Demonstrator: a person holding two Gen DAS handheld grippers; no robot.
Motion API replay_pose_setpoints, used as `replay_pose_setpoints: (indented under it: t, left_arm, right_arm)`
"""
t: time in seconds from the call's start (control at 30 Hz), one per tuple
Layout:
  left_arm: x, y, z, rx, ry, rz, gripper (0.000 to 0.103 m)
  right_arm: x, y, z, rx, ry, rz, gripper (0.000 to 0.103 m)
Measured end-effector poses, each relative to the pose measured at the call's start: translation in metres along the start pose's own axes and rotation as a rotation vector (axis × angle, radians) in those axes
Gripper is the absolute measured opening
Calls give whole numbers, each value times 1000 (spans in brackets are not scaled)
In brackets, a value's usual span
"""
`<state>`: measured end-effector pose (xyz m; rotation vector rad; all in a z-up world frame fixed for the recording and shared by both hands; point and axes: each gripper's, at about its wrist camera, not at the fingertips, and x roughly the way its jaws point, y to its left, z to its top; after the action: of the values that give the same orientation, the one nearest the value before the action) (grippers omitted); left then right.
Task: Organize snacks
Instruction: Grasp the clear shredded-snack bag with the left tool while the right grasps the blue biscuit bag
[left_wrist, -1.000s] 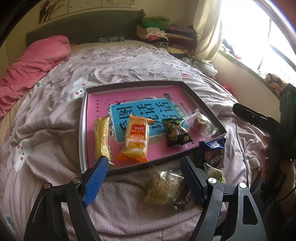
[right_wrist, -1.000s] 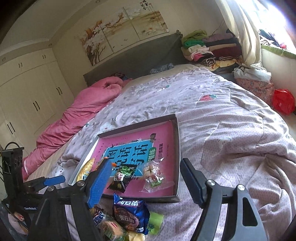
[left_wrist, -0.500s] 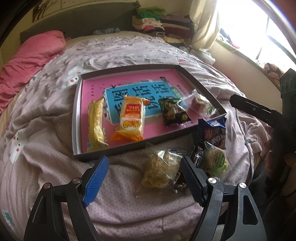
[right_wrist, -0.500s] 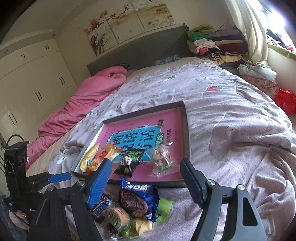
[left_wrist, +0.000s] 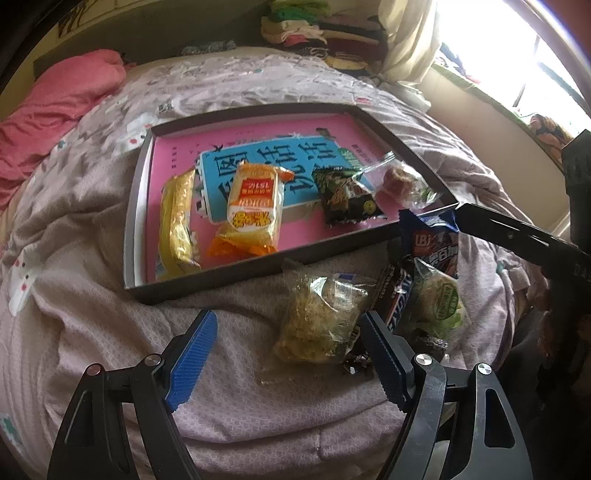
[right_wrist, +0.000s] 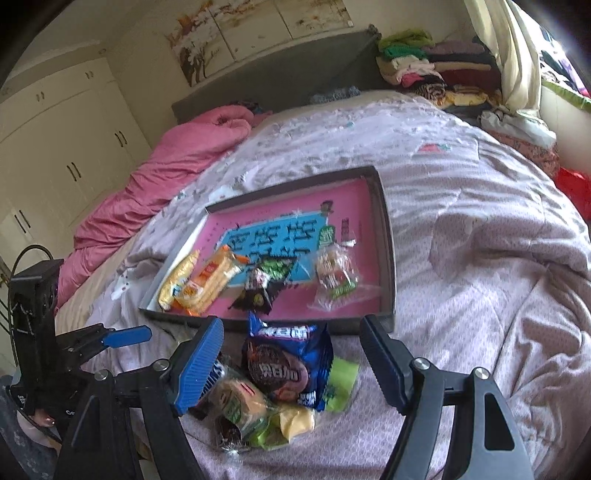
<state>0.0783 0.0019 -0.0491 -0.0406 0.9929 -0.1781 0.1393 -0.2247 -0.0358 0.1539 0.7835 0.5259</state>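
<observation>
Mostly crinkly snack packets (right_wrist: 280, 369) heaped beside tray (right_wrist: 388, 236).

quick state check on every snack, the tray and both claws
tray: on the bed, holding four snacks
yellow bar: flat in tray
orange pack: flat in tray
dark green pack: flat in tray
clear-wrapped cake: in tray
clear noodle bag: on quilt, outside tray
blue cookie pack: atop loose pile, outside tray
left claw: open, empty
right claw: open, empty
</observation>
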Motion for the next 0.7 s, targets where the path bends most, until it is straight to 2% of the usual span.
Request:
replay_pose_setpoints:
  t: [0.47,0.7]
  left_arm:
    - [9,-1,0,1,12,7,81]
    - [17,0,0,-2,30,7,81]
  right_arm:
    - [30,9,-10,-15,95,-69,76]
    - [42,12,-12,-8,113,-83,76]
